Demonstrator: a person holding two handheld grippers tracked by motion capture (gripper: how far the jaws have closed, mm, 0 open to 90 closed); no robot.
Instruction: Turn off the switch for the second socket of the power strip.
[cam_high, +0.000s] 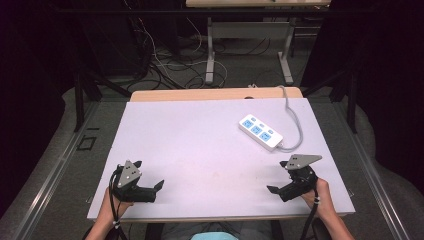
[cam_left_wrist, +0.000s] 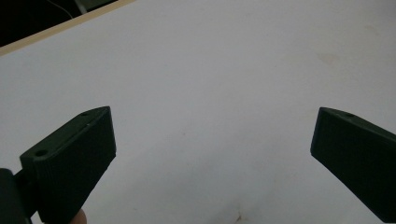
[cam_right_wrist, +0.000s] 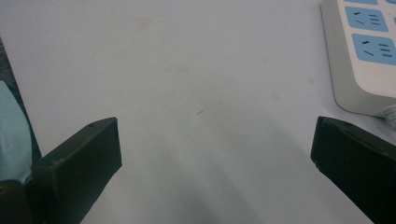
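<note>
A white power strip (cam_high: 260, 132) with blue sockets lies on the right half of the white tabletop (cam_high: 200, 145); its near end also appears at the top right of the right gripper view (cam_right_wrist: 369, 51). My left gripper (cam_high: 156, 189) rests near the front left edge, pointing right. It is open, with bare table between its jaws (cam_left_wrist: 212, 126). My right gripper (cam_high: 276, 192) sits near the front right edge and points left, a little nearer me than the strip. It is open too, with nothing between its jaws (cam_right_wrist: 215, 135).
The strip's grey cable (cam_high: 295, 120) curves back over the table's far edge. A wooden strip (cam_high: 215, 94) borders the far side. Beyond it are tangled floor cables (cam_high: 165, 65) and another table's legs (cam_high: 210, 60). Dark curtains flank both sides.
</note>
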